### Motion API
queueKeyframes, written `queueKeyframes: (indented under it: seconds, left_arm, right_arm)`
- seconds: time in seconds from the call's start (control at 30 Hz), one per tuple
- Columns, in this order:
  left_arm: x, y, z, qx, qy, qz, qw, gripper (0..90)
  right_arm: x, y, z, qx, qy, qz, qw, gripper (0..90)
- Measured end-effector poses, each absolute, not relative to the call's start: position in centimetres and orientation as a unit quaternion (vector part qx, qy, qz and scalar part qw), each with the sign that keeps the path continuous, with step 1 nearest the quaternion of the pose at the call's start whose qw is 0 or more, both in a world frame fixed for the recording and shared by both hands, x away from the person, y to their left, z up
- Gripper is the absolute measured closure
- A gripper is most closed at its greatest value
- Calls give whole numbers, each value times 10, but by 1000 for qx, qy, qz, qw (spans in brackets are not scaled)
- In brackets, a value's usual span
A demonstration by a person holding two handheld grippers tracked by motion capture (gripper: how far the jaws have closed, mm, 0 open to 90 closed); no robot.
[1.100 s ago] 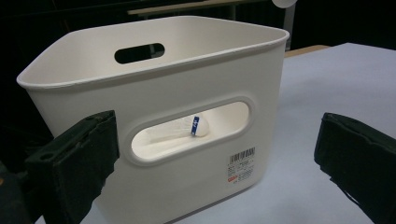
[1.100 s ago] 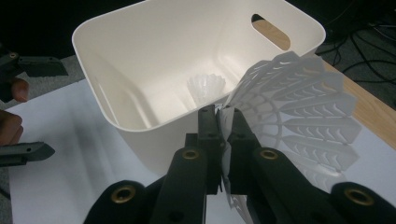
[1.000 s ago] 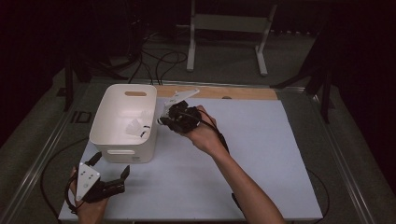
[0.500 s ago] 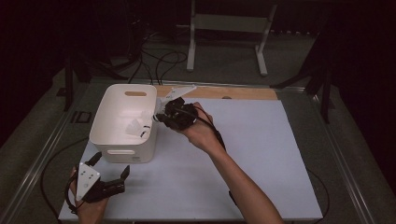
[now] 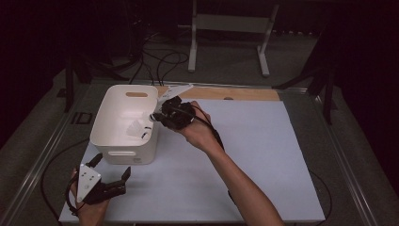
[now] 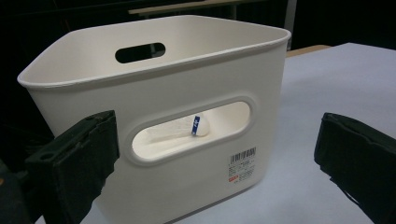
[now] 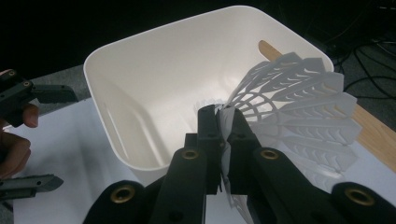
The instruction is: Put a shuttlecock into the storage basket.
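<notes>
High view, surface: white mat (image 5: 263, 160) over a table with a wooden strip (image 5: 235, 93) along the far edge; dark room, cables and a metal stand (image 5: 230, 28) on the floor beyond.
High view, right gripper (image 5: 162, 113): over the near-right rim of the white bin (image 5: 106, 129), jaws clenched on a white shuttlecock (image 5: 175, 90) whose skirt fans up past the jaw tips.
High view, left gripper (image 5: 110, 174): low, on the near side of the bin, jaws spread, nothing between them.
Left gripper view: the bin stands ahead between the parted jaws; through its handle slot a second shuttlecock (image 6: 187, 129) lies inside, partly hidden by the wall.
Right gripper view: jaws pinch the skirt of the held shuttlecock, which spreads right of the tips; bin interior lies just beyond. Its cork end is hidden.
Hard to tell: what else lies in the bin.
</notes>
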State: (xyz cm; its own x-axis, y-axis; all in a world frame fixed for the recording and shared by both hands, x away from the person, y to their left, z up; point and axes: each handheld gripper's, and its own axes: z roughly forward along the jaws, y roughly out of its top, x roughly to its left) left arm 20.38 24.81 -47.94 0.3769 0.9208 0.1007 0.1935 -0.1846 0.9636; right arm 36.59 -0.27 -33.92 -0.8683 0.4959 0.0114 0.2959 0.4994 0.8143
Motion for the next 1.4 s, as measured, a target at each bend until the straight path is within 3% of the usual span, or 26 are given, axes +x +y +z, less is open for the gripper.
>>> queueKeyframes:
  seconds: [1.17,1.2,1.23,1.27,1.3,1.4]
  left_arm:
    - [204,249,-479,671,415,375,486,6]
    - [203,249,-479,671,415,375,486,6]
    - [204,249,-479,671,415,375,486,5]
    - [204,249,-479,671,416,375,487,5]
    - [204,249,-479,671,416,375,487,6]
    - [204,248,-479,672,415,375,486,5]
  right_arm:
    - [357,25,-348,185,868,451,95,853]
    - [356,25,-348,184,868,452,93,840]
    - [357,25,-347,179,865,462,72,645]
    - [359,24,-347,180,864,467,62,545]
    - [359,24,-347,180,864,467,62,545]
    - [359,20,-344,194,857,472,72,389]
